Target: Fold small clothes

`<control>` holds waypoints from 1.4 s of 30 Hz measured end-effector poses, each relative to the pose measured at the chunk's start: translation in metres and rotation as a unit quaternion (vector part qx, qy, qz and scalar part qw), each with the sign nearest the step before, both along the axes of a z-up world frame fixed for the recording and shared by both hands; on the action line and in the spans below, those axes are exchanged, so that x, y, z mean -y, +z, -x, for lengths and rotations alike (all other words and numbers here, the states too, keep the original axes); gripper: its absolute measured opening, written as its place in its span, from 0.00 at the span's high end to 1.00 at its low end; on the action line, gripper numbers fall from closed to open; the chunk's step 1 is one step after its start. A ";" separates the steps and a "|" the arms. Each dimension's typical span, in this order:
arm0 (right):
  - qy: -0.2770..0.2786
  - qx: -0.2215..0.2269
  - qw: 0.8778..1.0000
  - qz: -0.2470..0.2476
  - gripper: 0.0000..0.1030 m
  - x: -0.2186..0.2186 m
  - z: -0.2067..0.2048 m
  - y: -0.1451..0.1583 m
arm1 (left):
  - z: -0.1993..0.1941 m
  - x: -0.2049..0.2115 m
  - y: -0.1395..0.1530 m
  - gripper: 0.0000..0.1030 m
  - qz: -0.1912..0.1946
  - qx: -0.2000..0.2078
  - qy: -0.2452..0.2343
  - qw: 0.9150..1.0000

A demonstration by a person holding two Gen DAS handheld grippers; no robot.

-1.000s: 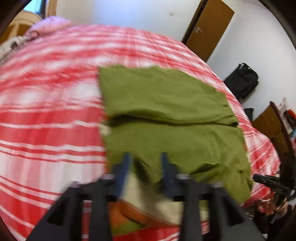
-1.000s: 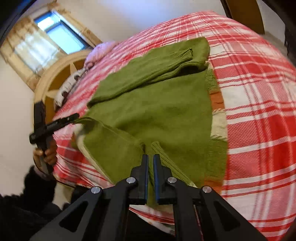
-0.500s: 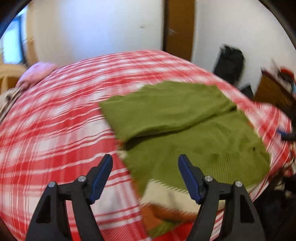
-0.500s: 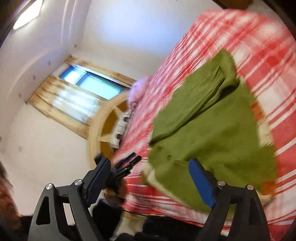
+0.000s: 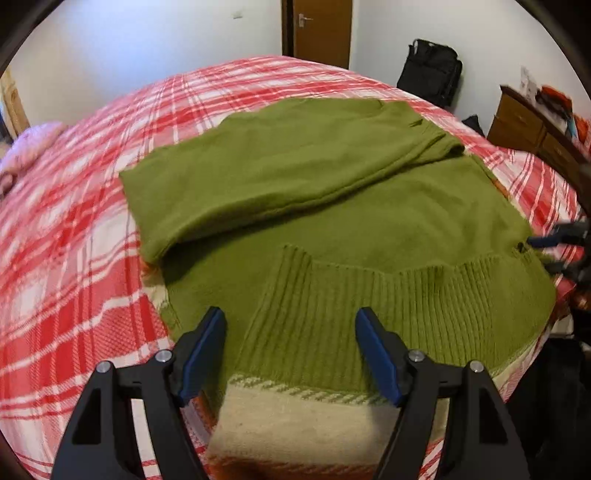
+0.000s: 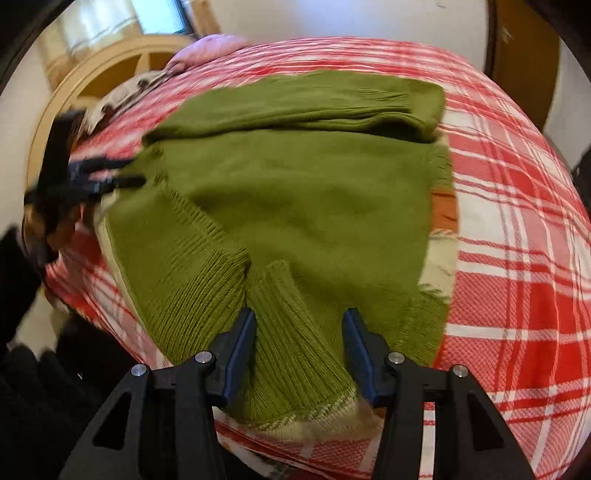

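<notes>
- The green sweater (image 5: 332, 206) lies flat on the red plaid bed (image 5: 74, 258), filling mid-frame.
- Left hand-held gripper (image 5: 291, 350), lower centre, is spread over the ribbed hem (image 5: 369, 314), pinching nothing.
- Right hand-held gripper (image 6: 299, 347), lower centre, has just been closing; its jaws straddle a ribbed fold (image 6: 291, 325) without pressing it.

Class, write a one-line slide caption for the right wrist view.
Open right gripper straddles the ribbed hem of a partly folded green sweater on a red plaid bedspread.

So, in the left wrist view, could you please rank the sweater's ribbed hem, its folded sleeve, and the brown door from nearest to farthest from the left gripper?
1. Ribbed hem, between the open left gripper fingers.
2. Folded sleeve, lying across mid-bed.
3. Brown door, in the far wall.
</notes>
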State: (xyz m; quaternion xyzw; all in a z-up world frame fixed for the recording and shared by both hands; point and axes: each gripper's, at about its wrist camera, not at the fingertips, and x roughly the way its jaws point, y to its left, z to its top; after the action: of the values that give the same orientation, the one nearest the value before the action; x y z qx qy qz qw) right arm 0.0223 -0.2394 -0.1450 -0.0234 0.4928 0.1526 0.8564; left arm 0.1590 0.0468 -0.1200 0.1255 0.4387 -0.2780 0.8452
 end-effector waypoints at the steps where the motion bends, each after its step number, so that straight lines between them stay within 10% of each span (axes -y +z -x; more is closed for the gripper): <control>1: 0.013 -0.003 1.000 0.010 0.51 -0.003 0.002 0.000 | 0.000 -0.001 0.000 0.26 0.006 -0.003 0.002 1.000; 3: 0.043 -0.015 0.999 0.014 0.84 -0.009 0.006 0.001 | -0.001 0.000 -0.001 0.26 0.008 -0.002 -0.001 1.000; 11: 0.045 -0.013 0.999 0.017 0.86 -0.011 0.008 -0.003 | 0.008 0.013 -0.003 0.33 0.006 0.010 -0.036 0.999; 18: 0.048 -0.020 0.998 0.025 0.91 -0.017 0.011 0.003 | 0.011 0.013 0.003 0.87 0.021 0.008 -0.033 0.999; 29: -0.057 0.112 0.991 -0.048 0.91 0.021 0.012 0.087 | 0.026 -0.010 0.043 0.90 0.105 0.037 0.034 0.993; 42: -0.098 0.194 0.976 -0.014 0.91 0.022 -0.027 0.135 | 0.002 -0.026 0.084 0.90 0.138 0.073 0.122 0.980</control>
State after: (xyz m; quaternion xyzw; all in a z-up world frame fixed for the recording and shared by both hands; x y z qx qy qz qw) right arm 0.0496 -0.2613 -0.0102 0.0078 0.3147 0.0668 0.9468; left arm 0.1570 0.0723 -0.0360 -0.0271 0.3453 -0.2209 0.9117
